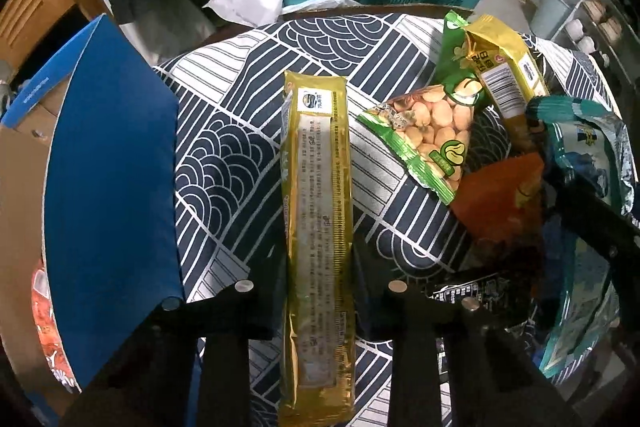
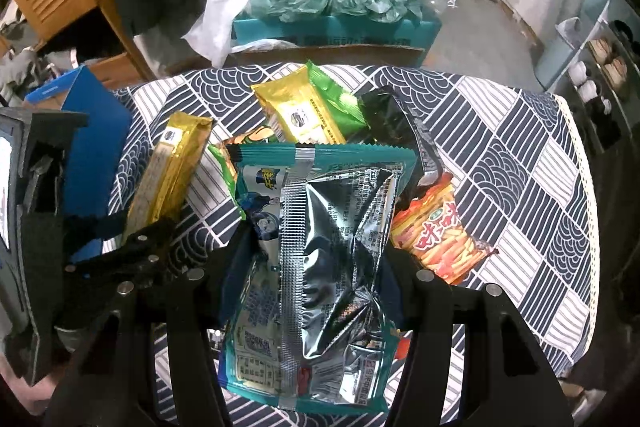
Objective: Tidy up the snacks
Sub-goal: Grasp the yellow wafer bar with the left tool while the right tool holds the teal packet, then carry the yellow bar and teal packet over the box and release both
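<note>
A long gold foil snack packet [image 1: 318, 227] is clamped lengthwise between the two black fingers of the left hand-held gripper [image 1: 320, 287], its printed back seam facing up and its far end reaching out over the counter [image 1: 224, 155], which is covered by a navy-and-white cloth patterned with waves and stripes. A large teal-and-silver foil snack bag [image 2: 316, 267] is gripped in the same way by the right hand-held gripper [image 2: 312, 275], back side up, with its crimped top edge pointing away. Beyond it a loose pile of snacks is seen on the cloth: a second gold foil packet [image 2: 300, 115] lying on a green bag [image 2: 340, 103], a black bag [image 2: 388, 123] just beside them, and an orange bag printed with fries [image 2: 440, 231] to the right, touching the held bag. In the left wrist view a green bag of pale beans [image 1: 428, 135] is found near the pile. A blue cardboard box [image 1: 112, 187] stands at the left edge of the counter, and a teal box filled with crumpled green plastic [image 2: 332, 27] is seen behind it.
</note>
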